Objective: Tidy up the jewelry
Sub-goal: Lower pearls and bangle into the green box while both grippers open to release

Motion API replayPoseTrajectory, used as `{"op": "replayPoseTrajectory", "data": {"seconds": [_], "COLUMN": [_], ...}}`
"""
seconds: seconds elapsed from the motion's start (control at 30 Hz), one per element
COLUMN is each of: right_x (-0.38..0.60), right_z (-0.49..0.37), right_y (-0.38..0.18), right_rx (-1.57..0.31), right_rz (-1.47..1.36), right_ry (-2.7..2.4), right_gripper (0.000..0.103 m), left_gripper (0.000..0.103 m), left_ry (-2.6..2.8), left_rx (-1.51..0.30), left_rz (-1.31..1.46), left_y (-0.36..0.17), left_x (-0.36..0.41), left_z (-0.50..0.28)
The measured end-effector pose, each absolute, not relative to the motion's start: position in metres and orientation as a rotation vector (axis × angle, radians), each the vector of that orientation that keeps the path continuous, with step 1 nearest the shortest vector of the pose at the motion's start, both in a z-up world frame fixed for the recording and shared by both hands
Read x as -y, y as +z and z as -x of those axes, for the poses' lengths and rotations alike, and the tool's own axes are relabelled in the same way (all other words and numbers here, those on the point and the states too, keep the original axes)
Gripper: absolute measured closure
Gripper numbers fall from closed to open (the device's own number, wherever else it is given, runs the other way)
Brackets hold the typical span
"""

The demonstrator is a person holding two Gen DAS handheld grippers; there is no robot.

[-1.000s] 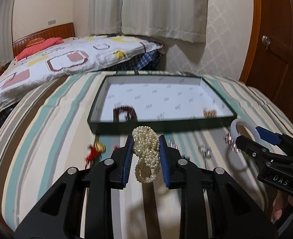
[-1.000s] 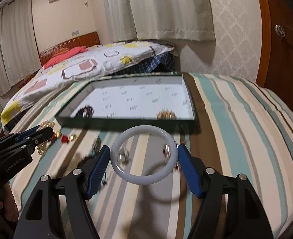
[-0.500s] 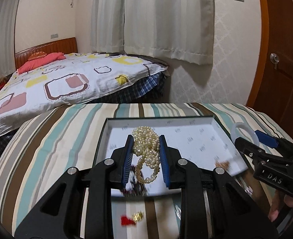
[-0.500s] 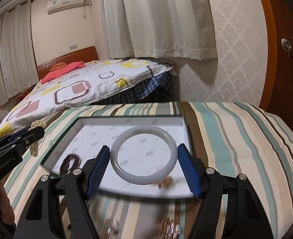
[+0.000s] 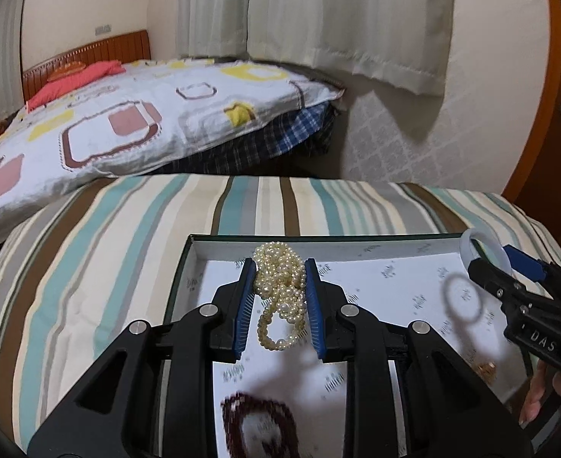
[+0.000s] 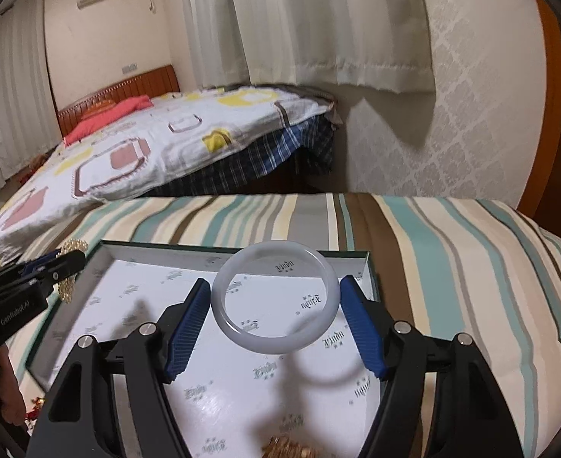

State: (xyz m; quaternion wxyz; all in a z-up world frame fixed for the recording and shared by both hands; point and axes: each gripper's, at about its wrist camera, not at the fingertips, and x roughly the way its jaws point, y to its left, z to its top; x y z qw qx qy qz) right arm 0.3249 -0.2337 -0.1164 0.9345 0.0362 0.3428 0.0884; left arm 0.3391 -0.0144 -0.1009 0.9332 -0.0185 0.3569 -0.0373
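My left gripper (image 5: 277, 267) is shut on a bunched pearl necklace (image 5: 280, 286) and holds it above the far left part of the green-rimmed white tray (image 5: 200, 240). My right gripper (image 6: 274, 286) is shut on a pale white bangle (image 6: 330, 305), held level above the tray's (image 6: 368, 271) far right part. In the left wrist view the right gripper (image 5: 486, 263) and bangle (image 5: 467, 248) show at the right. In the right wrist view the left gripper (image 6: 70, 263) and pearls (image 6: 66, 290) show at the left.
A dark red bead bracelet (image 5: 257, 420) and a gold piece (image 5: 484, 368) lie in the tray; the gold piece also shows in the right wrist view (image 6: 284, 446). Small red and gold items (image 6: 36, 404) lie on the striped cover (image 5: 89, 267). A patterned bed (image 5: 108, 129) stands behind.
Both grippers have lifted and moved forward, from over the striped cover in front of the tray to above the tray's far part, each keeping its hold.
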Motion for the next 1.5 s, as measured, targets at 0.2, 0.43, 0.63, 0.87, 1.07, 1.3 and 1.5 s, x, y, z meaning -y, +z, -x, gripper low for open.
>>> {"op": "replayPoseTrajectory", "data": {"seconds": [0.2, 0.43, 0.63, 0.87, 1.07, 1.3, 1.5], "right_x": [0.236, 0.235, 0.232, 0.232, 0.234, 0.24, 0.245], "right_z": [-0.349, -0.364, -0.372, -0.377, -0.371, -0.357, -0.345], "right_y": [-0.128, -0.135, -0.144, -0.15, -0.144, -0.129, -0.118], "right_rx": [-0.802, -0.874, -0.947, -0.98, -0.935, -0.84, -0.787], "right_rz": [-0.078, -0.048, -0.031, -0.033, -0.042, -0.066, -0.076], "right_ry": [0.184, 0.18, 0.189, 0.196, 0.187, 0.18, 0.165], "right_gripper": [0.035, 0.035, 0.035, 0.03, 0.029, 0.029, 0.029], "left_gripper": [0.078, 0.078, 0.074, 0.049, 0.032, 0.025, 0.025], "left_ry": [-0.063, -0.056, -0.06, -0.059, -0.057, -0.039, -0.03], "left_rx": [-0.814, -0.92, -1.003, -1.018, -1.004, -0.895, -0.837], "left_rz": [0.038, 0.066, 0.084, 0.084, 0.087, 0.074, 0.054], "left_y": [-0.121, -0.139, -0.151, -0.152, -0.149, -0.134, -0.123], "left_x": [0.012, 0.007, 0.005, 0.006, 0.006, 0.005, 0.006], "left_z": [-0.372, -0.392, -0.401, -0.403, -0.402, -0.386, -0.373]}}
